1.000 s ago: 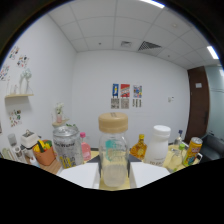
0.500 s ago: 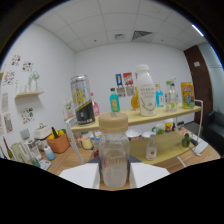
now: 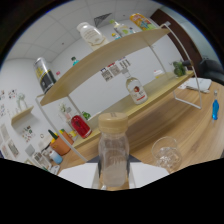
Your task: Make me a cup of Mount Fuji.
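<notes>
Clearly gripper (image 3: 114, 175) closed tight on clear bottle (image 3: 114, 152), glass (image 3: 166, 151) just beside.

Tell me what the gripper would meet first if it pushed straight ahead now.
Nothing before it: the gripper already holds the clear tan-capped bottle. Beyond, probably the two-tier wooden shelf's lower board; depth unclear.

An office-like room is showing beyond the fingers: a two-tier wooden shelf (image 3: 107, 62) is carrying drink bottles, papers (image 3: 114, 71) are hanging on the white wall, and ceiling tiles are running overhead.
</notes>
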